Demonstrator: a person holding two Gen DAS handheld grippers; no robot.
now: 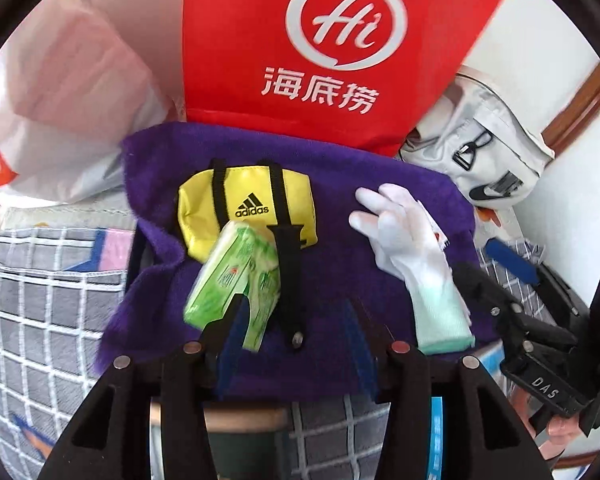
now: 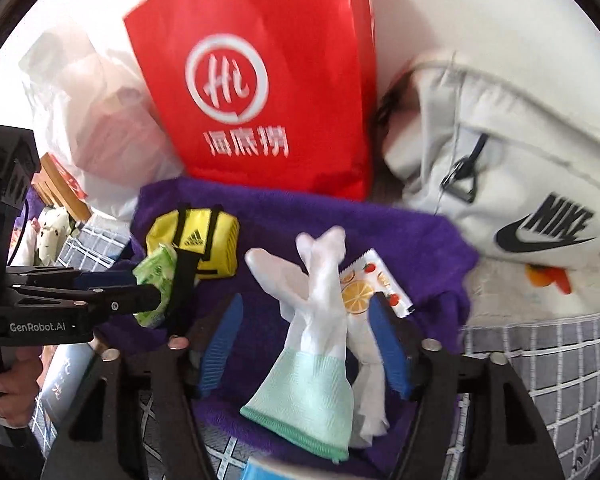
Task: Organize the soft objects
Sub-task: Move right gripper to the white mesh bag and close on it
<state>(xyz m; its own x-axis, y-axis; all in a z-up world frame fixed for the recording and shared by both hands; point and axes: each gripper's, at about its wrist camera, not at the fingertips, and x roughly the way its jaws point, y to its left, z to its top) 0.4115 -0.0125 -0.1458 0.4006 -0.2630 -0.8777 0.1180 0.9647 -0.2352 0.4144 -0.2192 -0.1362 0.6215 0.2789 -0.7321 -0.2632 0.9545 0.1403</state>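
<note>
Here, left tongs (image 1: 296,304) released beside tissue pack (image 1: 228,276), right tongs (image 2: 307,300) released astride white glove (image 2: 320,272).

Towel (image 1: 340,168) spread on the checked cloth (image 1: 40,300), carrying a small duffel bag (image 1: 228,200) at left and a glove (image 2: 320,320) at right, well apart. Tissue pack (image 1: 236,276) leaning on the duffel bag's near side, just beside its strap (image 1: 286,272); a sachet (image 2: 376,280) tucked partly under the glove on its right. Behind the towel, paper bag (image 1: 300,40) standing upright, with a plastic bag (image 1: 72,80) to its left and a backpack (image 2: 500,160) to its right.
</note>
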